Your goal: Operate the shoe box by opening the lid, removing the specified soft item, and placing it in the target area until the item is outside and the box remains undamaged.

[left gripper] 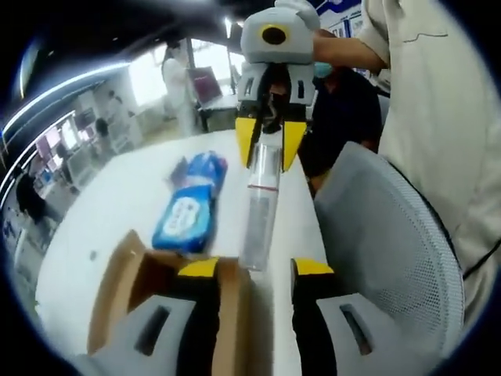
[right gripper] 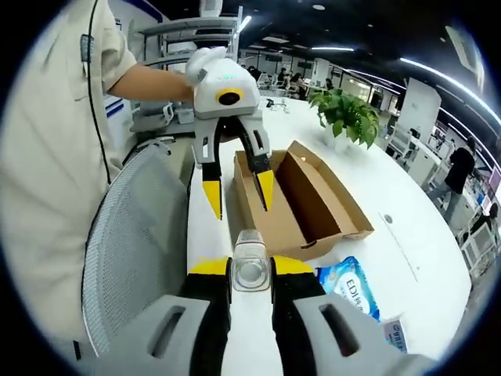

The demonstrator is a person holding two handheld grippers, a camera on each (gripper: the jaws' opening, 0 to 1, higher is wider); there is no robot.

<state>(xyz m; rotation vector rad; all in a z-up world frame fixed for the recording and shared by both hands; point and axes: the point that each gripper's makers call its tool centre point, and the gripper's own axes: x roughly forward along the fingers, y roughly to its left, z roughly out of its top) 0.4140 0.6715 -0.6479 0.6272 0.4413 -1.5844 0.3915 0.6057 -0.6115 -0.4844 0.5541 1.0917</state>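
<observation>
Clear bottle [right gripper: 250, 270] pinched in my right gripper [right gripper: 250, 274] | left gripper [right gripper: 237, 188] spread, pointing down over open shoe box [right gripper: 313, 211] | blue wipes pack [left gripper: 188, 207] on white table [left gripper: 117, 204]

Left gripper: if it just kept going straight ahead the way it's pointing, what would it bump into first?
Probably the clear bottle held by the right gripper: it hangs just ahead of the left gripper. Depth is unclear, so it might pass beside it.

Right tool [right gripper: 250, 274] clamped on bottle [right gripper: 250, 270]; left tool [right gripper: 239, 192] spread wide.
</observation>
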